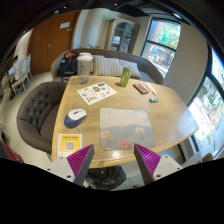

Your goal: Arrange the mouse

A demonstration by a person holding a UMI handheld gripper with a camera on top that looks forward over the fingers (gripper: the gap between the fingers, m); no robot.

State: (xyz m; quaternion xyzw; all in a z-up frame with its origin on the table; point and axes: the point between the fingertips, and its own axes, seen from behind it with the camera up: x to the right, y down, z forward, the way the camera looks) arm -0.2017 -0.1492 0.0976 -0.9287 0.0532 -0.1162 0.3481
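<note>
A white mouse [76, 114] rests on a dark blue round mouse pad [75, 119] on the left side of the wooden table [150, 112]. My gripper [114, 162] hangs well in front of the table's near edge, far from the mouse. Its two fingers with magenta pads [80, 157] stand wide apart with nothing between them. The mouse lies beyond and to the left of the left finger.
On the table lie a clear plastic sheet [124, 125], a yellow booklet [68, 144], a printed sheet [97, 93], a green bottle [125, 76], a white container [84, 66] and small items [141, 88]. A grey armchair [36, 108] stands at the left.
</note>
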